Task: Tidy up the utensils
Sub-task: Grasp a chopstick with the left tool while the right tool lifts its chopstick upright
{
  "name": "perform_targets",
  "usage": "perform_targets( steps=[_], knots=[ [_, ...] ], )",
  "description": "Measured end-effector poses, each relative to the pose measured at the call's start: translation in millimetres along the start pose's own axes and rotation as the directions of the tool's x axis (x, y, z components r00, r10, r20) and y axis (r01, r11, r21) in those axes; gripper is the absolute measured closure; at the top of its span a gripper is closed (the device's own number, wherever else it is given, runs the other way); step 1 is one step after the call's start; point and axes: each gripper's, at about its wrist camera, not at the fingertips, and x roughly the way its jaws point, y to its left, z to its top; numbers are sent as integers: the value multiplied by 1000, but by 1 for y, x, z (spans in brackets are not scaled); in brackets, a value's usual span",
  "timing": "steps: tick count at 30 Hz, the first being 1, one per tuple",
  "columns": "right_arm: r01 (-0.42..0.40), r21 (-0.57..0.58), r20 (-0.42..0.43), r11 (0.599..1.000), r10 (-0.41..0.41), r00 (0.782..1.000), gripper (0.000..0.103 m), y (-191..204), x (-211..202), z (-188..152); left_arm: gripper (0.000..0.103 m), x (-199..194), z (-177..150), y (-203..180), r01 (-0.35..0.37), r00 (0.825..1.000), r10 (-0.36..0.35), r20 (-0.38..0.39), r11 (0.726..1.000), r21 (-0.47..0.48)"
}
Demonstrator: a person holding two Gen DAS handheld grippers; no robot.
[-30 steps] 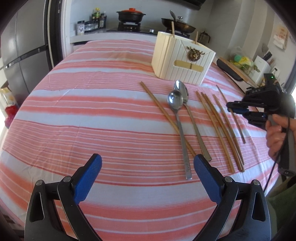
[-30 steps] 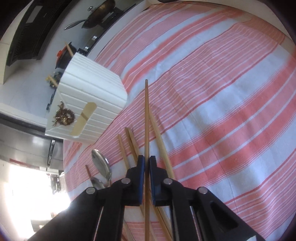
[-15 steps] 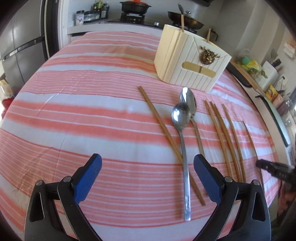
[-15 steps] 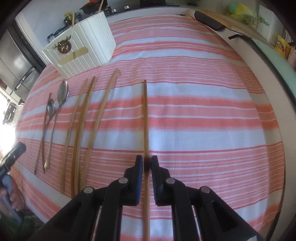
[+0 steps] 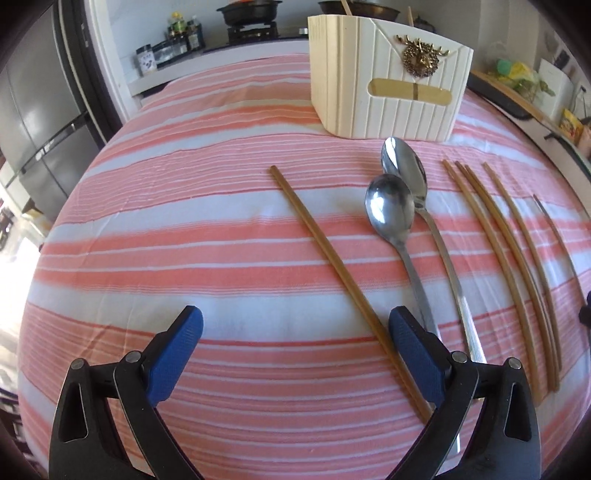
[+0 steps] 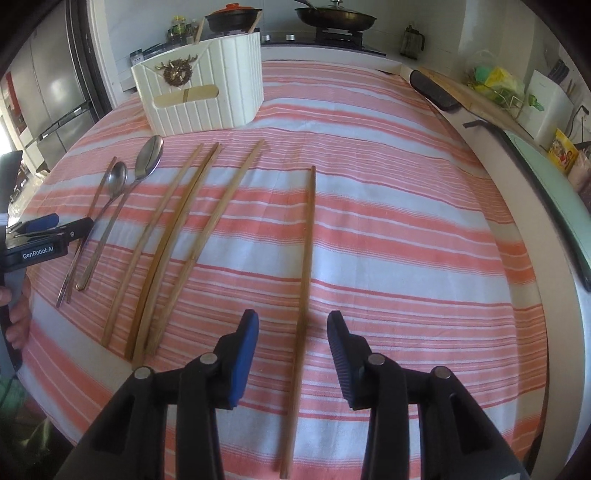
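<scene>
A white ribbed utensil holder (image 5: 388, 81) (image 6: 203, 99) stands at the far side of the striped tablecloth. In front of it lie two metal spoons (image 5: 389, 210) (image 6: 117, 179) and three wooden chopsticks (image 6: 184, 221) side by side. My left gripper (image 5: 295, 325) is open above the cloth, and a lone chopstick (image 5: 332, 266) runs under its right finger. My right gripper (image 6: 293, 325) has its jaws opening. Another chopstick (image 6: 308, 240) lies flat on the cloth between its pads, which do not touch it.
Behind the table is a stove with a pot (image 6: 232, 16) and a pan (image 6: 332, 14). A grey fridge (image 5: 33, 110) stands at the left. A counter with a wooden board (image 6: 476, 99) runs along the table's right edge (image 6: 517, 221).
My right gripper has rolled level, laid its chopstick on the cloth to the right of the others, and let go of it. My left gripper has moved closer to the lone chopstick and spoons.
</scene>
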Motion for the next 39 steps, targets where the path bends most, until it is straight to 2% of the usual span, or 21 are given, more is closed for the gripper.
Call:
perform_targets(
  steps=[3,8,12,15,18,21,22,23,24,25,26,30,34,36,39],
  knots=[
    [-11,-18,-24,1000,10,1000,64,-4,-3,-4,2,-5,-5,12,5,1000,-4,-14,999,34],
    [-40,-41,-111,998,35,993,63,-8,6,-2,2,-11,-8,22,18,998,-12,-54,993,118],
    [-47,-63,-160,997,37,986,57,-9,13,8,2,-1,4,27,79,991,-62,-116,985,150],
    [-48,-60,-178,997,37,983,57,-11,24,26,5,11,20,28,112,986,-91,-138,981,158],
    [-60,-37,-186,998,52,981,57,-13,37,48,13,25,41,32,161,975,-142,-170,982,103],
    [-54,-20,-183,998,49,982,59,-15,51,75,30,35,63,28,148,975,-130,-179,985,90],
    [-49,-5,-179,999,48,983,62,-17,56,83,38,38,69,27,138,976,-121,-181,986,88],
    [-45,12,-176,999,47,983,70,-19,60,91,45,40,74,25,127,978,-110,-177,988,89],
    [-38,25,-172,999,42,984,76,-21,64,99,72,41,78,22,133,978,-115,-174,987,93],
    [-36,37,-174,999,42,984,91,-23,67,106,94,42,81,21,149,976,-131,-173,985,92],
    [-45,59,-174,997,54,983,96,-26,70,111,95,42,82,20,153,975,-136,-175,984,89],
    [-66,115,-136,991,81,987,97,-32,69,121,99,34,83,22,136,985,-125,-123,987,87],
    [-119,120,-19,986,122,992,97,-30,34,123,99,-9,84,35,163,987,-163,3,986,42],
    [-137,98,42,986,134,990,97,-27,11,123,99,-38,85,42,185,980,-187,74,982,29],
    [-173,67,126,983,163,978,97,-19,-27,120,99,-81,83,51,225,959,-225,174,974,24]
  ],
)
